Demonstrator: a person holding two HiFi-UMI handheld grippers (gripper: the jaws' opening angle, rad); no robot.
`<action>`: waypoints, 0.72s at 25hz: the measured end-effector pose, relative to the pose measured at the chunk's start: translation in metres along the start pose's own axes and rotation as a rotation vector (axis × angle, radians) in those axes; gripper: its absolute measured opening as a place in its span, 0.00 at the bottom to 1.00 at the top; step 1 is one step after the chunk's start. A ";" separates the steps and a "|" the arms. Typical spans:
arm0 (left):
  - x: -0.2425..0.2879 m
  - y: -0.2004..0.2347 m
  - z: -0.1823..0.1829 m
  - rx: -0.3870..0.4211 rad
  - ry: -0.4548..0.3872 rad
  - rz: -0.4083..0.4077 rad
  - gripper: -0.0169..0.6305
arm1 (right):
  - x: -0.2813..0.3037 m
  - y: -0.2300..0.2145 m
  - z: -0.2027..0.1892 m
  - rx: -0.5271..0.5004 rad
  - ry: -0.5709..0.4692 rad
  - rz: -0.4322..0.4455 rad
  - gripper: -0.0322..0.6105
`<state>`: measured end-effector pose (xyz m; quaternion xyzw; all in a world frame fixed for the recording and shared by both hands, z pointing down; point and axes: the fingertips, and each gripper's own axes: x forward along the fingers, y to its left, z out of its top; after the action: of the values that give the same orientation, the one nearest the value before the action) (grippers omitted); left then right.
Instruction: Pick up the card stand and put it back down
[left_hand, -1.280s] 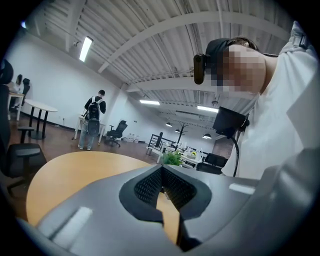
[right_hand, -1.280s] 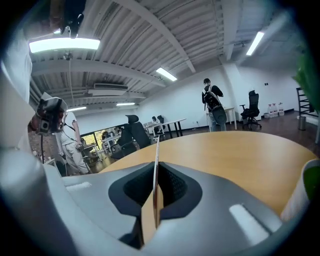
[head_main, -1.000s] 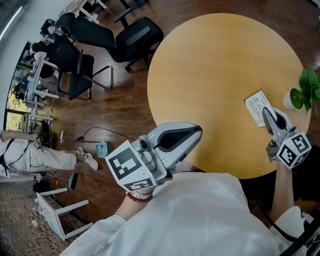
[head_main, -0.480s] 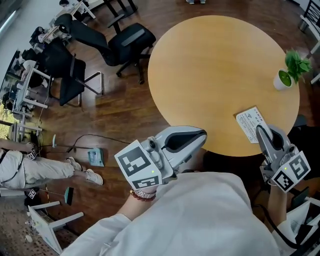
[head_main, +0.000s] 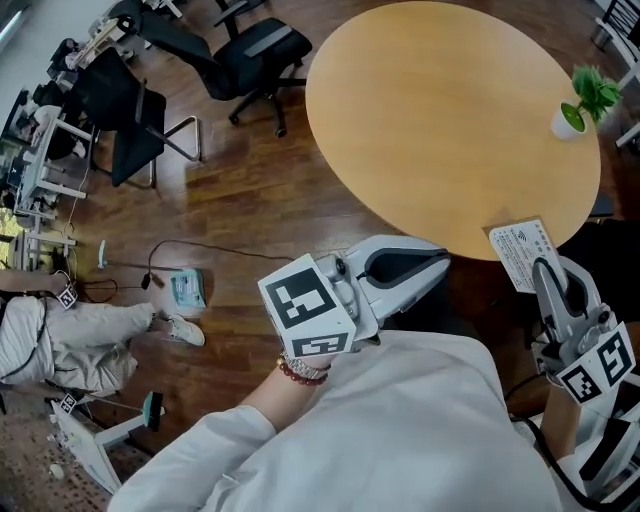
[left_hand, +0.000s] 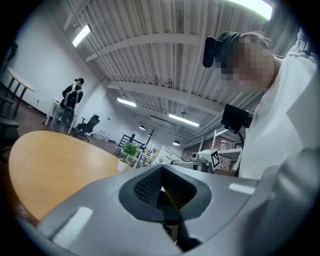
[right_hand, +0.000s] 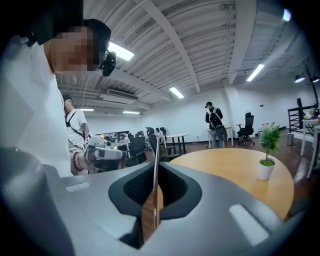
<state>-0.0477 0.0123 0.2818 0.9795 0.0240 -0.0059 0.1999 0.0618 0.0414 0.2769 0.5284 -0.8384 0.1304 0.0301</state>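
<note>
The card stand (head_main: 522, 252), a white printed card, stands upright and edge-on (right_hand: 155, 185) clamped between the closed jaws of the right gripper (head_main: 545, 272) at the lower right of the head view, by the near rim of the round wooden table (head_main: 440, 120); the left gripper (head_main: 438, 264), lower centre, has its jaws together on nothing, while a potted plant (head_main: 583, 100) stands at the table's upper right edge

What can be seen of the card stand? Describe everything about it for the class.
The card stand is a thin, flat white rectangle with small print and a wifi-like symbol. The right tongs are shut on its near end. In the right gripper view it stands edge-on between the jaws. It is held by the near edge of the round table and appears to touch nothing else.
</note>
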 end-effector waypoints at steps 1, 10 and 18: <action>0.000 -0.005 -0.004 -0.005 0.011 -0.015 0.00 | -0.002 0.005 0.003 -0.007 -0.005 0.001 0.08; -0.003 -0.029 -0.032 -0.003 0.068 0.029 0.00 | -0.034 0.022 0.012 -0.038 -0.090 0.066 0.08; 0.090 -0.083 -0.028 0.069 0.071 -0.001 0.00 | -0.137 -0.019 0.025 -0.042 -0.151 0.049 0.08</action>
<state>0.0377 0.1035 0.2733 0.9854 0.0313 0.0282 0.1652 0.1415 0.1471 0.2302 0.5151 -0.8536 0.0730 -0.0254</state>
